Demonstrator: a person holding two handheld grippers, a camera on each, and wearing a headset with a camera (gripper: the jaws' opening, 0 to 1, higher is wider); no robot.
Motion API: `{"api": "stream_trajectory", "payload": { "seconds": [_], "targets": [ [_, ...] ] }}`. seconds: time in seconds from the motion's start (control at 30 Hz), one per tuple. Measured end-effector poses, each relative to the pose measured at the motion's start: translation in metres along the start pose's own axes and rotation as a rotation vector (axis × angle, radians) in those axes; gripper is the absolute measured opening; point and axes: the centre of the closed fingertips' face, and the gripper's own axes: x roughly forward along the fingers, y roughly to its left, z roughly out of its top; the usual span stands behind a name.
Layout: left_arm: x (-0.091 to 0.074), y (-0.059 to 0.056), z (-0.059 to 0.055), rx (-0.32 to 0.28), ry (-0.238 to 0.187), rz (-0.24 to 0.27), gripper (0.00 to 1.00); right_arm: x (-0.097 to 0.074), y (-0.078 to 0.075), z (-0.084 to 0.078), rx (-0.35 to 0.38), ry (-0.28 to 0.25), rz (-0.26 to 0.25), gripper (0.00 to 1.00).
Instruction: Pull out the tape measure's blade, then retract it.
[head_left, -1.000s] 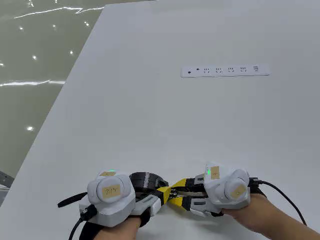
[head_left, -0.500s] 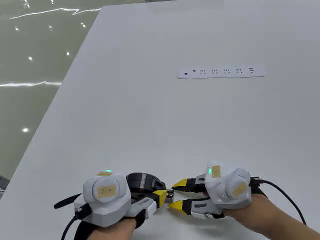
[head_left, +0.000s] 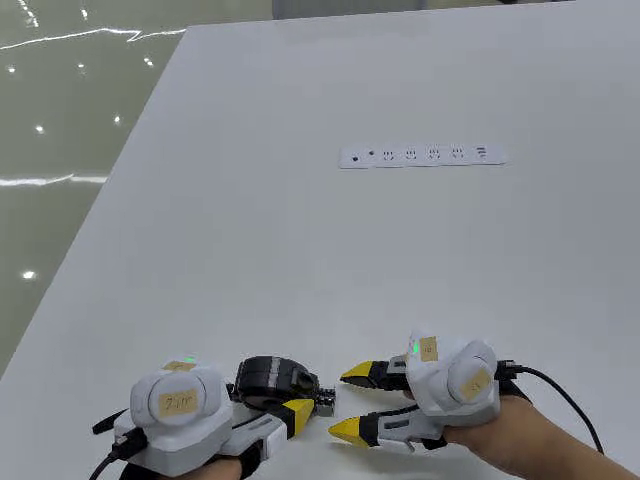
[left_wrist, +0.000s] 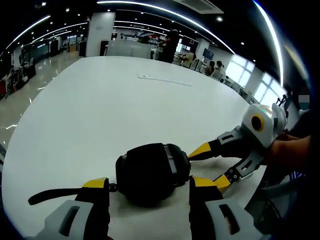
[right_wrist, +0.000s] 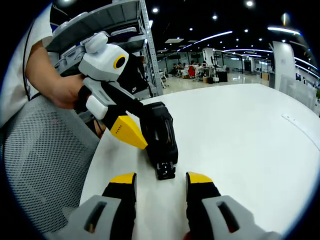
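Gripping the black tape measure (left_wrist: 150, 167) across its flanks, the left claw (left_wrist: 149, 184) steadies it on the white tabletop (head_left: 300, 250). The case looks hard, smooth and fairly weighty. Its blade hook (right_wrist: 165, 172) sits drawn in, just ahead of the released right claw (right_wrist: 160, 179). That thin, sprung tab is probably the place to pinch.

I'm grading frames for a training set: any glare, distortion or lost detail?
Head view: sharp, evenly lit, lights glaring off the floor. Left gripper view: fisheye curves the table edge; black tape measure nearly featureless. Right gripper view: same curving, tape measure clearer.
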Motion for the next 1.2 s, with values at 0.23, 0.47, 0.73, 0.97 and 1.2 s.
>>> {"api": "stream_trajectory", "payload": {
  "seconds": [0.23,0.47,0.73,0.97,1.2],
  "targets": [
    [-0.005,0.000,0.002,0.052,0.014,-0.037,0.63,-0.007,0.000,0.005,0.009,-0.006,-0.017,0.42],
    [-0.012,-0.008,0.006,0.108,-0.004,-0.114,0.66,-0.016,0.002,0.009,0.011,-0.006,-0.035,0.47],
    [-0.021,-0.005,0.010,0.166,-0.017,-0.168,0.70,-0.029,0.001,0.014,0.037,-0.014,-0.076,0.54],
    [-0.032,-0.003,0.018,0.217,-0.051,-0.234,0.74,-0.046,0.005,0.015,0.079,-0.030,-0.103,0.60],
    [-0.042,0.007,0.022,0.230,-0.066,-0.259,0.76,-0.062,0.006,0.012,0.080,-0.019,-0.140,0.65]
  ]
}}
